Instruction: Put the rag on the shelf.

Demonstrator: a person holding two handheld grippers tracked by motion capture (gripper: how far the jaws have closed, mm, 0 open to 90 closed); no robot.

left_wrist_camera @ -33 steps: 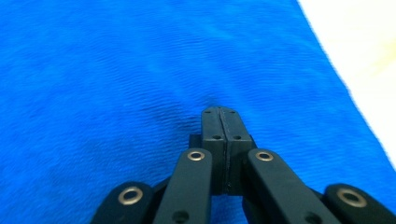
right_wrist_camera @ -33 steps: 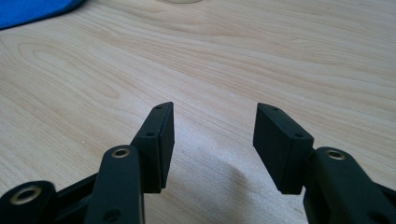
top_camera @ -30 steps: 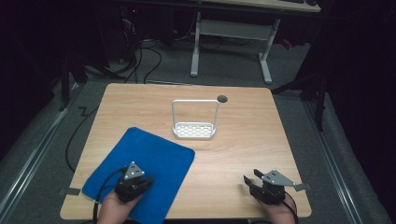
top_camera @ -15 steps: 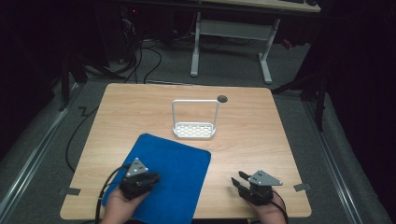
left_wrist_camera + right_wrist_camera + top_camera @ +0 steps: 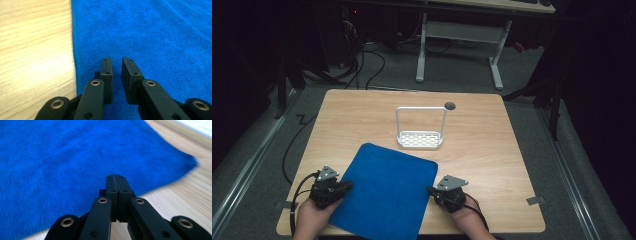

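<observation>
We see our left gripper (image 5: 343, 187) at the lower left of the high view and our right gripper (image 5: 430, 190) at the lower middle, each a black body topped by a grey three-cornered plate and trailing a black cable. In the gripper views our jaws are matte black blocks on black links with brass-ringed rivets and small screws

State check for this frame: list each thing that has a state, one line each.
blue cloth: spread flat on the table, near edge at the table's front edge.
white rack: upright, empty, beyond the cloth, apart from it.
left gripper: jaws slightly apart, nothing between them, over the cloth's edge.
right gripper: jaws shut together, no cloth visible between the tips, at the cloth's edge.
</observation>
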